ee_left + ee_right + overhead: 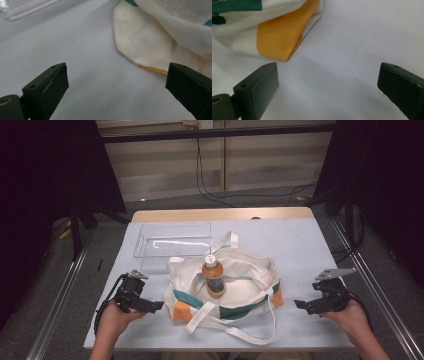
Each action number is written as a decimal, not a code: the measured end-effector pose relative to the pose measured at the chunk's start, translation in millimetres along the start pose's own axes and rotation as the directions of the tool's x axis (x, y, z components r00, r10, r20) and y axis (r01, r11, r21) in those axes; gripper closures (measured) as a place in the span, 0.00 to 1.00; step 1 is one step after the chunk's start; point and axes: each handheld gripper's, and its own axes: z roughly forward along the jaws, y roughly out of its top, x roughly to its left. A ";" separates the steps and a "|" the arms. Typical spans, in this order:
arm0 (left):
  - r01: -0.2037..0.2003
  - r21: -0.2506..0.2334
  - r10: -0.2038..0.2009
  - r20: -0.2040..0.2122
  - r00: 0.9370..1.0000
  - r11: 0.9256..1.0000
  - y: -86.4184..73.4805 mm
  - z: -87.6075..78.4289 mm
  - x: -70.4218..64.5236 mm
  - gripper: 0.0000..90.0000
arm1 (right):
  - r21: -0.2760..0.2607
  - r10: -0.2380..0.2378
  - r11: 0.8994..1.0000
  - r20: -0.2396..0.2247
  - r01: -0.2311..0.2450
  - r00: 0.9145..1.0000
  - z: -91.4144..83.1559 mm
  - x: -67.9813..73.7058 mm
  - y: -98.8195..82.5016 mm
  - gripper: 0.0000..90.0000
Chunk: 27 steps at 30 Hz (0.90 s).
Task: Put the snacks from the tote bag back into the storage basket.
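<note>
1. Lying on the pale table cover at the middle of the table, a cream canvas tote bag with green and orange panels is seen, its mouth spread wide open.
2. An orange bottle with a white cap is stood upright inside the open bag, near its middle.
3. A clear plastic bin is placed just beyond the bag's left side, touching or nearly touching its rim.
4. The left gripper is held in the person's left hand just left of the bag, its jaws pointed toward the bag's orange corner.
5. In the left gripper view, the jaws are spread wide with bare table cover between them; the bag's cream cloth is seen ahead, apart from the pads.
6. The right gripper is held in the right hand to the right of the bag, near but clear of it.
7. In the right gripper view, the jaws are likewise released and wide, nothing is gripped, and the bag's orange panel is seen ahead to the left.
</note>
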 end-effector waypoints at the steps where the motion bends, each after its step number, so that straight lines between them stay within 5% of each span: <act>1: 0.000 0.007 0.000 0.010 1.000 1.000 0.8 1.0 -1.2 0.05 | -0.003 0.007 1.000 -0.005 -0.007 1.000 -1.0 -0.6 -0.2 0.03; 12: -0.039 0.094 0.036 0.035 0.999 0.995 12.1 1.1 -8.9 0.05 | -0.007 0.023 1.000 0.002 -0.023 1.000 -5.8 -3.4 -3.3 0.04; 27: -0.060 0.145 0.052 0.062 0.997 0.988 36.2 -16.5 -13.3 0.06 | 0.002 0.022 1.000 -0.004 -0.022 1.000 -5.6 -3.7 -3.3 0.04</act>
